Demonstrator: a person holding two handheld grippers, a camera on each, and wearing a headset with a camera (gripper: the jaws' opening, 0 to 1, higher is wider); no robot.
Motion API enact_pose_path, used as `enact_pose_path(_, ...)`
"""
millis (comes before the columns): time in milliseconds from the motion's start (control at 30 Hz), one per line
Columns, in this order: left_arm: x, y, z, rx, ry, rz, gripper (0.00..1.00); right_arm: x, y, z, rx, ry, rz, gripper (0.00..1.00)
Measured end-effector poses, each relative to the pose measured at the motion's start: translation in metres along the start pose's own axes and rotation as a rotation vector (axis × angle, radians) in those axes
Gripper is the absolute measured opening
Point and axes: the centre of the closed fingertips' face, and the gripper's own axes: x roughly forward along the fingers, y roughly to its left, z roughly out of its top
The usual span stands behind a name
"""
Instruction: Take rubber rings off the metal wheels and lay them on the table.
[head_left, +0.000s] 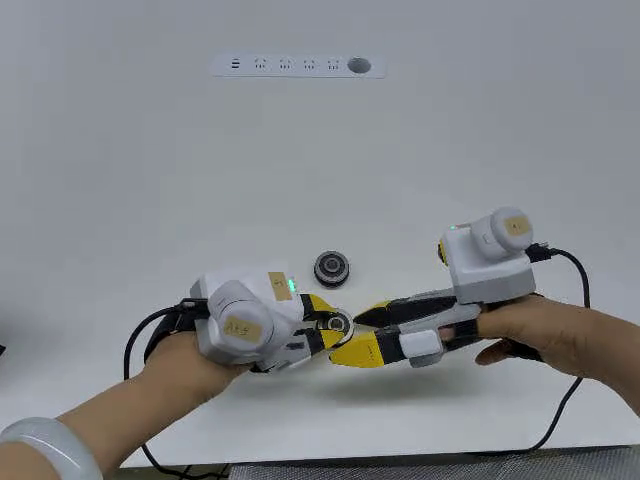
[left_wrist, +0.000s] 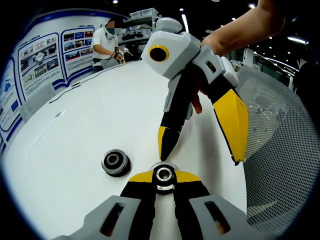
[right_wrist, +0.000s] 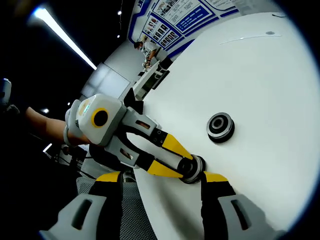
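While the left hand-held gripper (left_wrist: 164, 181) pinches a black-ringed, silver-hubbed metal wheel (left_wrist: 164, 174), the right hand-held gripper (right_wrist: 164, 176) agape.

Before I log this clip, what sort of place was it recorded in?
Probably an indoor lab or demo hall rather than a home: a long white worktable with a socket strip on it, printed display boards along the wall, and another person at the table's far end.

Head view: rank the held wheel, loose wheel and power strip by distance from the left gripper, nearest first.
1. held wheel: clamped in the left gripper jaws.
2. loose wheel: lying just beyond it.
3. power strip: far back, at the top.
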Motion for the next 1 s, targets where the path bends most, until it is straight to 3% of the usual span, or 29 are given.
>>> enact_pose_path(333, 0.000, 0.001, 0.000, -0.002, -0.002, 0.001, 0.12, 0.007, -0.004, 0.000, -0.013, 0.026, -0.013, 0.66)
enact_pose_path(500, 0.000, 0.001, -0.001, -0.001, -0.004, 0.000, 0.12, 0.003, 0.000, 0.001, 0.025, 0.019, 0.010, 0.67)
enact_pose_path(533, 0.000, 0.001, -0.001, -0.001, -0.005, 0.001, 0.12, 0.002, 0.001, -0.003, 0.068, 0.033, 0.017, 0.65)
enact_pose_path(600, 0.000, 0.001, -0.001, -0.002, -0.006, 0.002, 0.12, 0.001, 0.001, -0.004, 0.051, 0.025, 0.025, 0.65)
enact_pose_path(833, -0.001, 0.000, -0.001, -0.005, -0.007, 0.001, 0.12, 0.000, 0.005, 0.000, 0.113, -0.032, 0.041, 0.66)
enact_pose_path(1000, -0.001, 0.000, -0.002, -0.004, -0.006, 0.001, 0.12, -0.001, 0.011, -0.001, 0.110, -0.037, 0.041, 0.66)
